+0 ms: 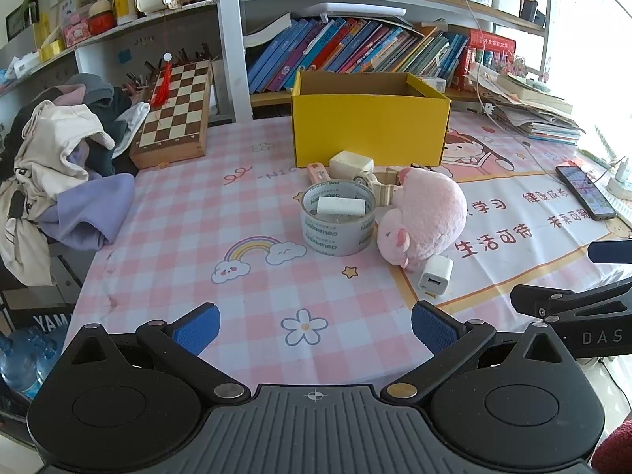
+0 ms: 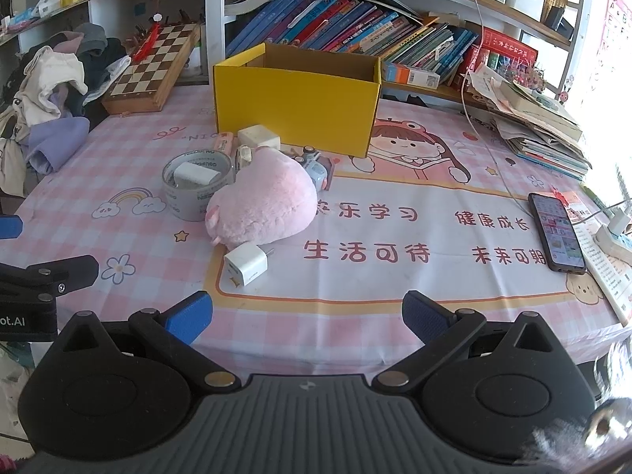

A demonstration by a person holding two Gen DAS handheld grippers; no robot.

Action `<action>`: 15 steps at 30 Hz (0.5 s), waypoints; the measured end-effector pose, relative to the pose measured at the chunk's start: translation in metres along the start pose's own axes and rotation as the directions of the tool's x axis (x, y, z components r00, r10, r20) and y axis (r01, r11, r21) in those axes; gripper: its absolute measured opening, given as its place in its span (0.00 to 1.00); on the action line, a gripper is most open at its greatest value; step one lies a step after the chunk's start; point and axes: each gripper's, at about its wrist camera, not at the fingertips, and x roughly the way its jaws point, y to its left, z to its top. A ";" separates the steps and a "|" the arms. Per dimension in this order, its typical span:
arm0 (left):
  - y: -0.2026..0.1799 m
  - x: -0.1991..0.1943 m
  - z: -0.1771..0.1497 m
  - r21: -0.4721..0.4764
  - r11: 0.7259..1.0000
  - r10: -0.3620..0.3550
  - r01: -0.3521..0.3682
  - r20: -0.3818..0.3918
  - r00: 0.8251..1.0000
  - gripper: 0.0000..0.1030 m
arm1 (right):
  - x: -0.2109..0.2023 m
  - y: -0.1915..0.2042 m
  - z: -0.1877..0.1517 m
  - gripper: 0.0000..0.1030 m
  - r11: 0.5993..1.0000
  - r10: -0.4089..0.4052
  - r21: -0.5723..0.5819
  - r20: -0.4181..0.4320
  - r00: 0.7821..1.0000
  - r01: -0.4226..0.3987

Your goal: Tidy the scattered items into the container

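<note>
While both tools gape, the yellow box [image 1: 370,130] lies long-side-on.

Open yellow box [image 1: 369,130] upright; pink plush [image 1: 424,219], tape roll [image 1: 339,221], white charger [image 1: 435,276] lie before it

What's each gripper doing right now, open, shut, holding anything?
Left gripper: open, holding nothing.
Right gripper: open, holding nothing.

Yellow box [image 1: 369,128], pink plush [image 1: 428,215], pink-and-white checked tablecloth [image 1: 189,213], white charger [image 1: 435,276].
</note>
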 end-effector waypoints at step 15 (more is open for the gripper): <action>0.002 0.001 0.000 0.004 1.000 -0.002 0.002 -0.006 1.000 1.00 | 0.000 0.002 0.000 1.00 1.000 -0.002 -0.004 -0.001 1.000 0.002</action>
